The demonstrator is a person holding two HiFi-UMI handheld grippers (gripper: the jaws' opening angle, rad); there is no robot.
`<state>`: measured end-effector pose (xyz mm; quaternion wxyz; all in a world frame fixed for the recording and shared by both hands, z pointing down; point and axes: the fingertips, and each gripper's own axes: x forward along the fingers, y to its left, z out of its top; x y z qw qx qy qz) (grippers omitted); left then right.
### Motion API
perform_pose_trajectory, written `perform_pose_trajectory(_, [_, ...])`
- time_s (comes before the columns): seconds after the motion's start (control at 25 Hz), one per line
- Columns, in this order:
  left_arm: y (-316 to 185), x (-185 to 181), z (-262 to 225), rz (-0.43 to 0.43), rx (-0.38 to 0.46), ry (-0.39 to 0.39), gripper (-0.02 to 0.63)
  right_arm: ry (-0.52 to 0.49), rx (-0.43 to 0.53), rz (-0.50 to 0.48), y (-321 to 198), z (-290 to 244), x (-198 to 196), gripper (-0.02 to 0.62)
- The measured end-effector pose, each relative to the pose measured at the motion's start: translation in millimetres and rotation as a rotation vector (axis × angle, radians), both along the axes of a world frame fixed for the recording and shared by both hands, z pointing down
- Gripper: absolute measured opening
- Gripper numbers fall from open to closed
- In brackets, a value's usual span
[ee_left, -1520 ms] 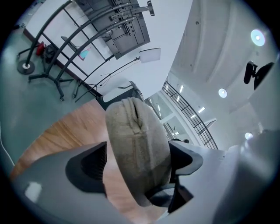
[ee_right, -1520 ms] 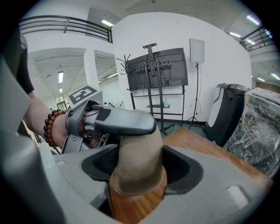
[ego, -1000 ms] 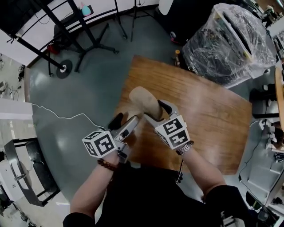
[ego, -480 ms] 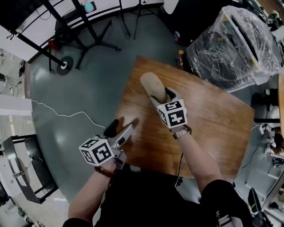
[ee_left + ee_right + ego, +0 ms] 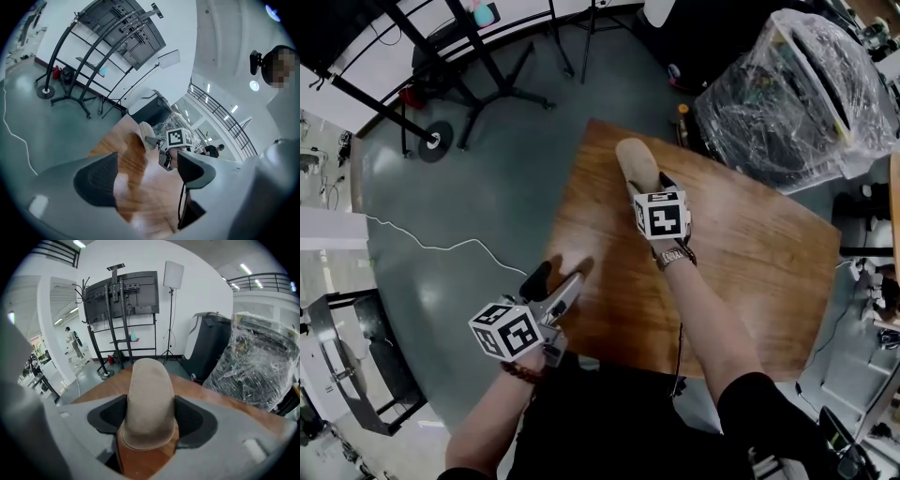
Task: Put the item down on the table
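Where the broad brown wood-grain bench (image 5: 750, 262) spans the middle of the scene, the set-down step is in hand, and it is not yet done. Beyond the bench's far right corner stands a bulky load wrapped in clear plastic film (image 5: 787, 89), well apart from the work. The right claw (image 5: 149, 417) reaches over the far left part of the bench, angled downward, its two dark pads pinching the near end of the item from either side. The left claw (image 5: 146, 177) hangs over the near left edge of the bench, jaws spread with nothing but bare wood between them; they have just been closing slightly. The tan, rounded oblong item with a matte, felt-like surface (image 5: 635, 161) sits in the right claw, its free end pointing toward the far edge. Whether its underside already touches the wood cannot be told. The next move likely calls for lowering it until it rests flat, then spreading the right claw and drawing clear without dragging it.
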<state>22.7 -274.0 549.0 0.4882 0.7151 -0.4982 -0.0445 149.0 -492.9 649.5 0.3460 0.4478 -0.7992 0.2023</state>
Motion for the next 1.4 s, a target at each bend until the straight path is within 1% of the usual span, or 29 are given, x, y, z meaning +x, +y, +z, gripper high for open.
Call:
perform_pose_trajectory(0.2, [1.8, -0.7, 3.1, 0.014, -0.005, 0.0, 0.396, 0.047, 0.0, 0.007, -7.5, 9.9, -0.1, 0.307])
perform_pose_trajectory(0.36, [3.6, -0.7, 3.6, 0.02, -0.005, 0.011, 0.382, 0.067, 0.021, -0.025, -10.0, 6.1, -8.4, 0.311])
perform_pose_trajectory(0.56, [6.1, 1.0, 2.5, 0.027, 0.003, 0.016, 0.371, 0.098, 0.04, -0.048, -7.7, 9.7, -6.4, 0.318])
perform_pose_trajectory(0.64, [6.0, 0.7, 0.2, 0.029, 0.008, 0.016, 0.37, 0.1, 0.042, -0.053, -6.3, 9.1, -5.5, 0.336])
perform_pose_trajectory(0.68, [5.9, 0.3, -0.3, 0.03, 0.011, 0.016, 0.37, 0.099, 0.044, -0.055, -5.4, 8.7, -5.0, 0.349])
perform_pose_trajectory(1.0, [8.4, -1.6, -8.8, 0.057, 0.037, 0.021, 0.368, 0.072, 0.072, -0.034, 17.3, -13.4, 2.0, 0.35])
perform_pose_trajectory(1.24, [9.3, 4.5, -24.9, 0.109, 0.083, 0.01, 0.365, 0.028, 0.107, -0.037, 57.9, -44.4, 4.0, 0.35])
perform_pose_trajectory(1.4, [11.4, 8.4, -35.2, 0.15, 0.116, 0.001, 0.358, -0.035, 0.113, -0.041, 91.7, -67.7, -0.4, 0.344])
